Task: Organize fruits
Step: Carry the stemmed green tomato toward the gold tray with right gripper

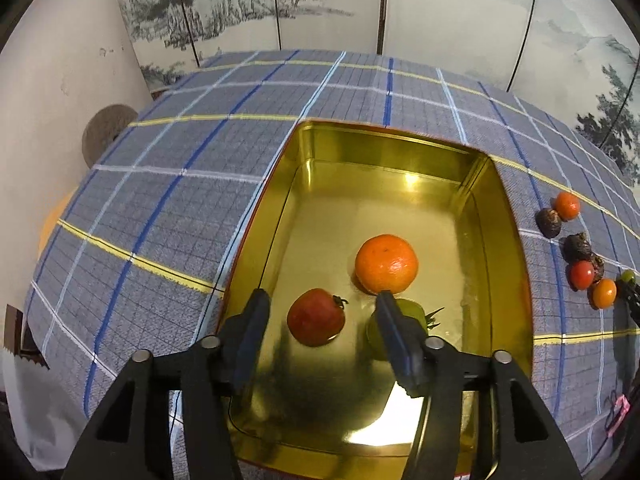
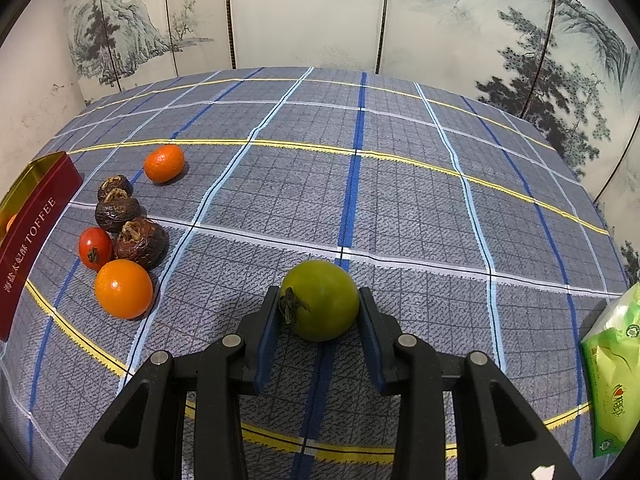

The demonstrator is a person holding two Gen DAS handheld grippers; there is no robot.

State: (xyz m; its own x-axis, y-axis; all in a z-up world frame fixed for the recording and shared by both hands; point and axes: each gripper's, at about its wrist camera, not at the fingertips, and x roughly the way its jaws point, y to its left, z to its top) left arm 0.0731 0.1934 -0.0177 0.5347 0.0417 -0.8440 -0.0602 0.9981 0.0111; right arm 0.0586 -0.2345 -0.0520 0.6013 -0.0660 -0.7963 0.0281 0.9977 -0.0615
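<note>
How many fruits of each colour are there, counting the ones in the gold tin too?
Orange fruits: 3
Red fruits: 2
Green fruits: 2
Brown fruits: 3
Total: 10

Three oranges [image 2: 164, 163], four tomatoes [image 2: 95, 249], three chestnuts [image 2: 141, 242].

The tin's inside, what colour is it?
Shiny gold; the tin shows it best in the left wrist view.
</note>
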